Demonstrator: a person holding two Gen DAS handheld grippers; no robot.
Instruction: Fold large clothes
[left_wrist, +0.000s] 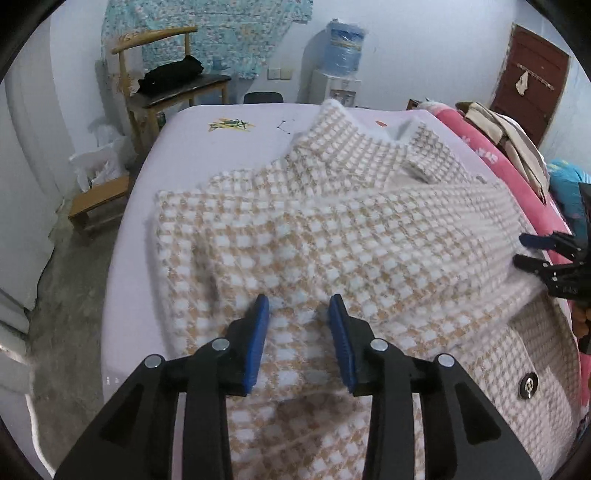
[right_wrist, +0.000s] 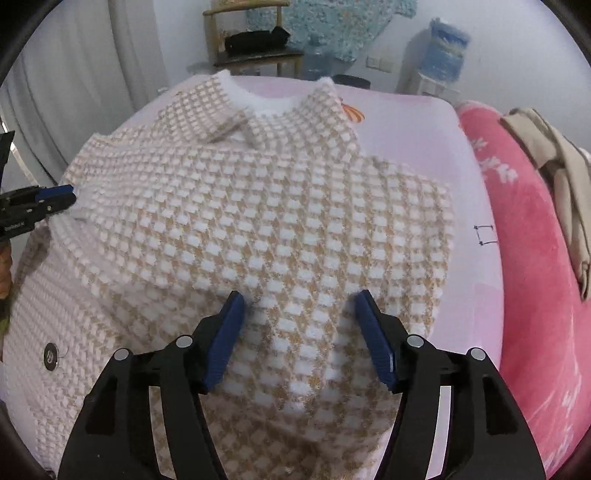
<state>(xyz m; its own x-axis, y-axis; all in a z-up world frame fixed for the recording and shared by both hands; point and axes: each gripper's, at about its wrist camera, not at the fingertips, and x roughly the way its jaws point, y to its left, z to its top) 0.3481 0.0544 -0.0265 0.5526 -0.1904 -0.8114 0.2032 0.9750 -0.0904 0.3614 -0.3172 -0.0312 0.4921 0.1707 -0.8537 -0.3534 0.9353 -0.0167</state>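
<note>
You are holding both grippers above a fuzzy tan-and-white checked coat (left_wrist: 332, 236) that is lying spread on a pale lilac bed sheet (left_wrist: 192, 125), collar toward the far edge and both sleeves lying folded across the body. Your left gripper (left_wrist: 298, 314) is hovering with its blue pads (left_wrist: 258, 332) parted and nothing pinched between them; only the knit surface is showing in the gap below. Your right gripper (right_wrist: 299, 314) is standing wider apart, its jaws likewise empty over the folded sleeve. From the left wrist camera, the right gripper is showing at the right edge, just beside the coat's side; from the right wrist camera, the left gripper is showing at the left edge in the same way. A metal snap button (right_wrist: 50, 356) is sitting on the coat's front panel. A pink blanket (right_wrist: 535, 258) is bunching along the bed's right side. A wooden chair (left_wrist: 170, 85) and a water dispenser (left_wrist: 341, 74) are standing by the far wall.
</note>
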